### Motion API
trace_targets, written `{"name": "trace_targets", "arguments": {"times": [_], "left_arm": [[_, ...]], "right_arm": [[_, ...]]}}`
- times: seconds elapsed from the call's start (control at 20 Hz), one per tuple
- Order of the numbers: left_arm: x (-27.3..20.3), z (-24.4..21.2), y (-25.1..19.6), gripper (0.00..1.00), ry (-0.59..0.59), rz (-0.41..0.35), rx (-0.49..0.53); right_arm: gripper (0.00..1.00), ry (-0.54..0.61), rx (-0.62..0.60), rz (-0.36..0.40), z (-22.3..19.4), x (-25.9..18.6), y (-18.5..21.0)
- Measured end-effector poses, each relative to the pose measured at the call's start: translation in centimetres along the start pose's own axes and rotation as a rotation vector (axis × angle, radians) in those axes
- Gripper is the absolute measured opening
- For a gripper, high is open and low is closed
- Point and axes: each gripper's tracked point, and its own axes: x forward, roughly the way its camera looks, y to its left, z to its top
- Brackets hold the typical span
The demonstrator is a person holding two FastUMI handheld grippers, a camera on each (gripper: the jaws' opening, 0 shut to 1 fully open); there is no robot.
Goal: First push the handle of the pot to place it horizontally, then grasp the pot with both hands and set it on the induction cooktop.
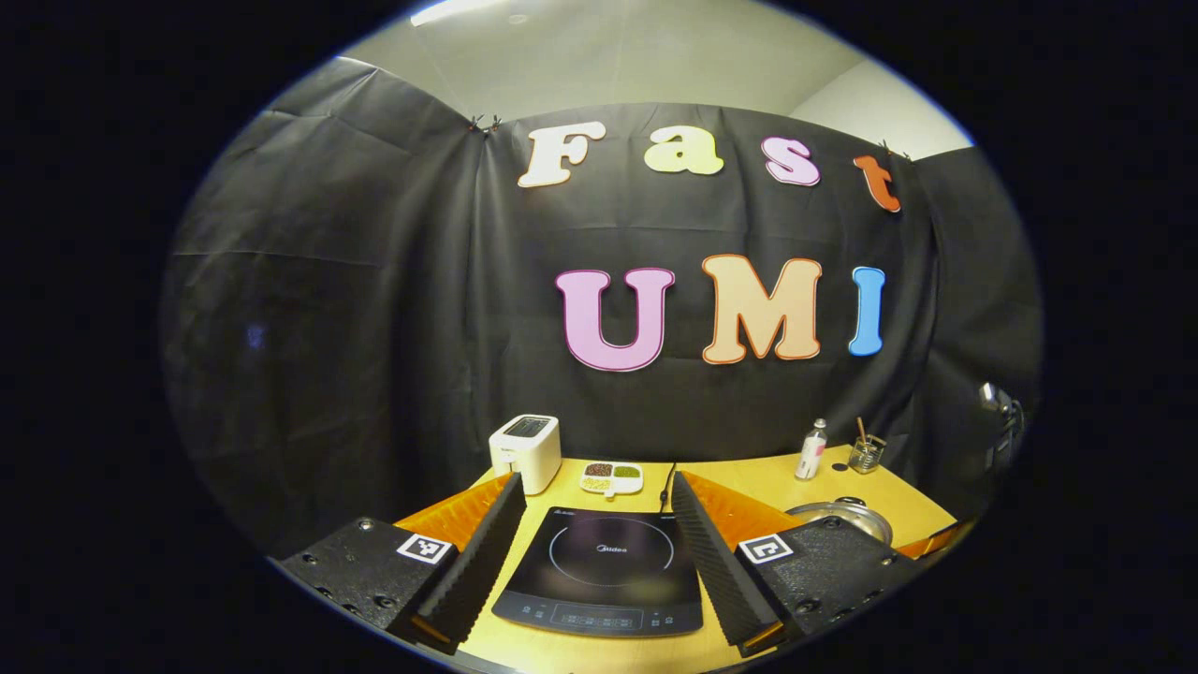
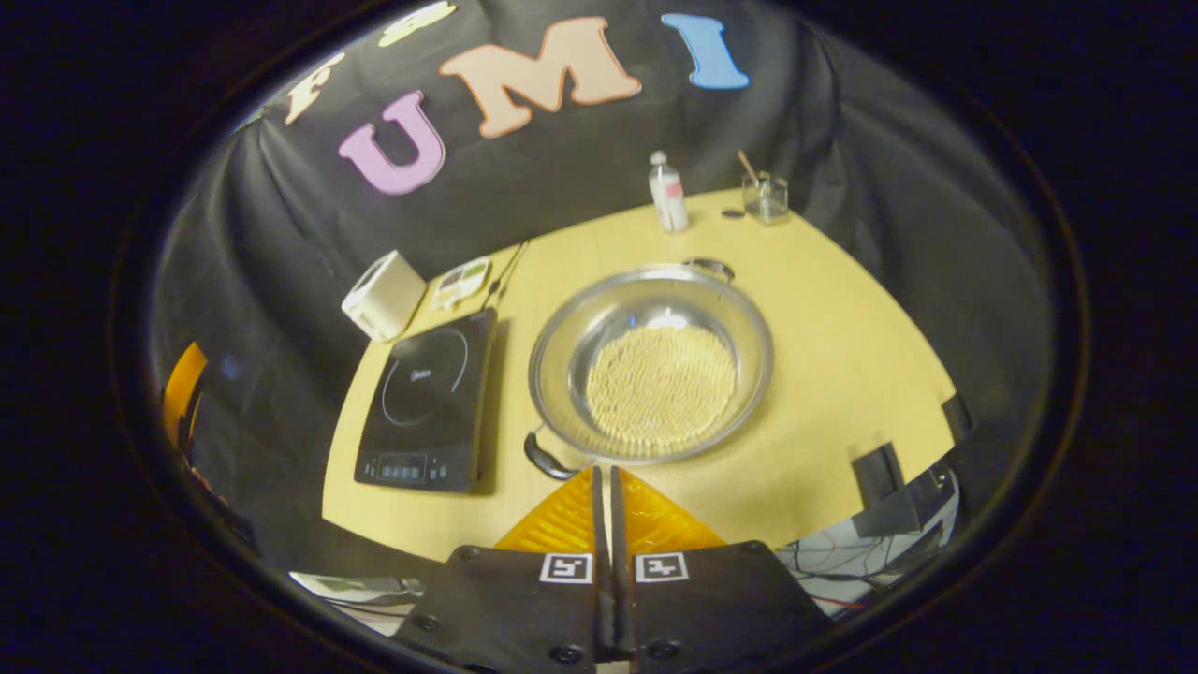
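A shiny steel pot [image 2: 652, 363] stands on the yellow table, holding a round patch of pale grains. One dark handle [image 2: 546, 459] points toward me at the near left; the other handle [image 2: 709, 268] is at the far rim. My right gripper [image 2: 604, 487] hovers just short of the pot's near rim, shut with nothing between its fingers. The black induction cooktop [image 2: 429, 401] lies left of the pot. In the left gripper view, my left gripper [image 1: 597, 505] is open above the cooktop [image 1: 608, 566], and the pot's rim [image 1: 838, 512] peeks out to its right.
A white toaster [image 1: 526, 451] and a small divided dish [image 1: 611, 477] sit behind the cooktop. A small bottle [image 2: 667, 194] and a glass with a stick [image 2: 765, 196] stand at the table's [image 2: 842, 356] far edge. Cables [image 2: 842, 562] hang off the near right.
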Motion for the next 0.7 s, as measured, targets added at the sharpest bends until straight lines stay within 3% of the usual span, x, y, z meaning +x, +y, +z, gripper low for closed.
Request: {"name": "trace_targets", "arguments": {"times": [0.35,0.65,0.7], "left_arm": [[-2.0,-2.5,4.5,0.95,0.056,0.099,-0.01],[-3.3,-3.5,6.3,0.96,0.066,0.153,-0.027],[-3.5,-3.6,6.4,0.92,0.066,0.157,-0.033]], "right_arm": [[0.02,0.175,-0.041,-0.011,-3.8,5.2,-0.2],[0.03,0.256,-0.068,-0.033,-3.9,9.4,-0.1],[0.0,0.26,-0.071,-0.035,-3.6,9.9,-0.1]]}}
